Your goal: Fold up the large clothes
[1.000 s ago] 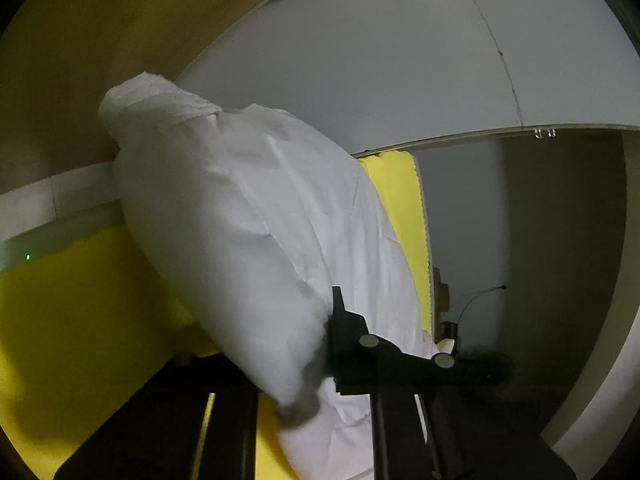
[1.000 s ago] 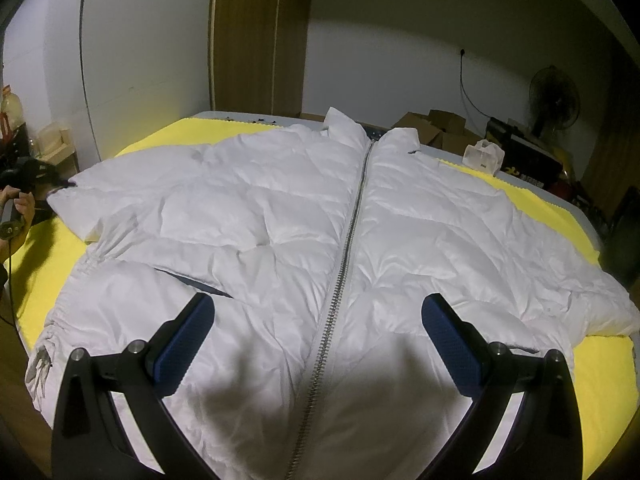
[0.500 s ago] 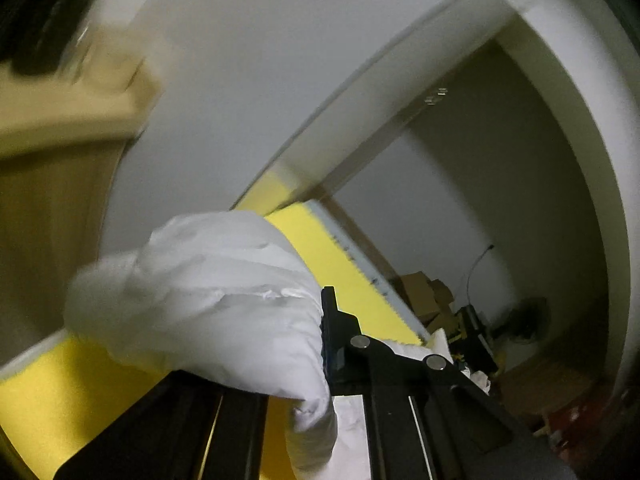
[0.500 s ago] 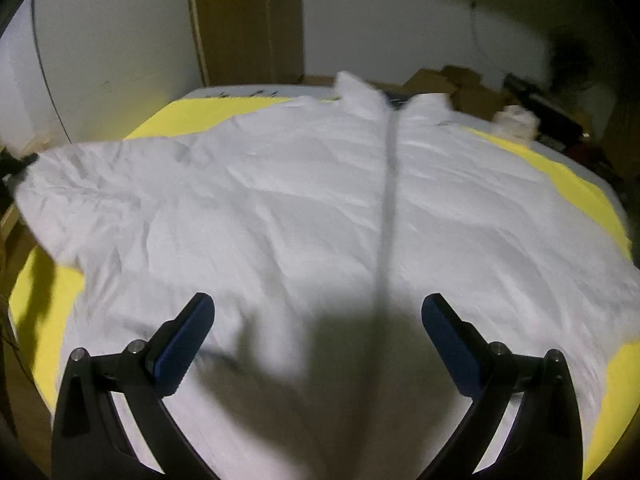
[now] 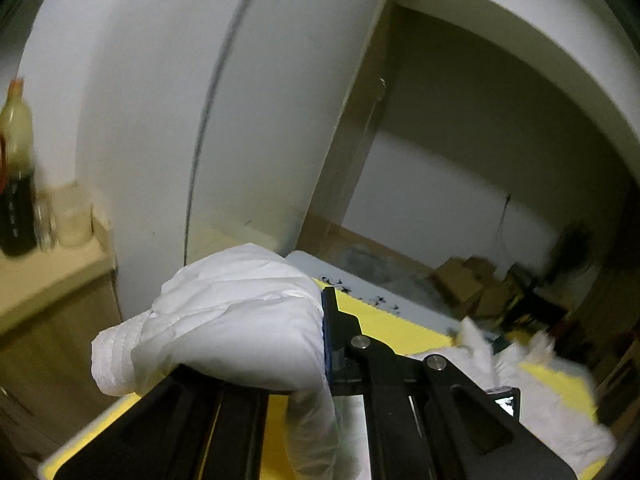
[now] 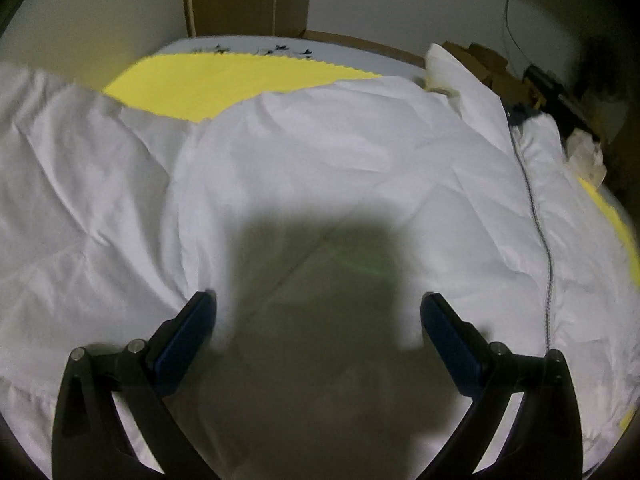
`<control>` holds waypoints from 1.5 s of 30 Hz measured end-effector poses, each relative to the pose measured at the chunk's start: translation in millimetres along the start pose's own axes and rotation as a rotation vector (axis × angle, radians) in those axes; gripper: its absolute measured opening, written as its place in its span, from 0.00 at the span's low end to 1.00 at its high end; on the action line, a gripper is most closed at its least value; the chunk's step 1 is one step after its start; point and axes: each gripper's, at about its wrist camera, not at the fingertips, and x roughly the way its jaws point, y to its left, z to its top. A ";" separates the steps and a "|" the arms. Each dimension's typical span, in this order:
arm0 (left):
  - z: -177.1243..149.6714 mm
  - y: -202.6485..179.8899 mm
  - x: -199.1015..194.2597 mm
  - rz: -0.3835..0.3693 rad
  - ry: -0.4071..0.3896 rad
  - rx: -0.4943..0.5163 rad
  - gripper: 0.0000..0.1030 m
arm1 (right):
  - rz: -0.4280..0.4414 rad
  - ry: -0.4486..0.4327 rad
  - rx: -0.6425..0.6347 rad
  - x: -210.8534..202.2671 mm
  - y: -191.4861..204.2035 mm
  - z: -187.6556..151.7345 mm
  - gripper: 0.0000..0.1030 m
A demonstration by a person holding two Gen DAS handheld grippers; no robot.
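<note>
Left gripper [image 5: 326, 344] clenched on white jacket [image 6: 320, 168] sleeve [image 5: 224, 320], lifted, likely to fold it inward. Right gripper [image 6: 318, 320] spread wide, empty, over the jacket on the yellow bed [image 6: 240, 76]; zipper [image 6: 536, 216] at three o'clock

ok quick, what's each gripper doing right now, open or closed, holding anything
left gripper: closed on the white jacket's sleeve, lifted off the yellow mat.
right gripper: open, holding nothing, above the jacket.

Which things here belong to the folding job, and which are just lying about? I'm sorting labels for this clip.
Belongs to the job:
- white puffy zip-front jacket
- its sleeve end, clamped in the left gripper
- open right gripper
- yellow cloth cover

Just lying about:
- dark glass bottle
- brown cardboard boxes
</note>
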 end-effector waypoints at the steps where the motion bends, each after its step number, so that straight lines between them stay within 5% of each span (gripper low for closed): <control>1: -1.9 -7.3 -0.3 0.018 -0.003 0.024 0.04 | -0.026 -0.004 -0.023 1.1 4.7 -1.0 1.00; 4: -7.3 -34.9 -6.1 0.091 -0.037 0.136 0.04 | -0.040 -0.026 -0.016 -3.1 5.5 -5.9 1.00; 11: -17.3 -83.4 -10.8 0.085 -0.056 0.270 0.04 | -0.063 -0.063 -0.050 -5.2 22.1 -7.0 1.00; 16: -39.3 -150.6 -20.8 0.046 -0.096 0.464 0.04 | 0.145 -0.023 0.026 -13.2 -1.6 -10.7 1.00; 19: -73.5 -212.4 -15.6 -0.009 -0.047 0.615 0.05 | 0.287 0.017 0.159 -20.9 -48.1 -22.0 1.00; 22: -114.0 -258.7 -3.1 -0.055 0.026 0.728 0.06 | 0.334 0.028 0.261 -33.4 -99.3 -35.5 1.00; 27: -212.9 -329.7 24.1 -0.108 0.175 0.960 0.08 | 0.222 -0.059 0.416 -75.2 -219.3 -75.5 1.00; 31: -280.1 -356.3 50.7 -0.104 0.335 1.047 0.08 | 0.166 -0.090 0.507 -95.9 -289.5 -111.4 1.00; 37: -344.5 -377.3 45.3 0.053 0.191 1.299 0.05 | 0.165 -0.047 0.540 -92.5 -337.6 -147.1 1.00; 45: -330.1 -367.6 38.4 -0.016 0.203 1.222 0.12 | 0.153 -0.108 0.453 -110.8 -331.7 -136.9 1.00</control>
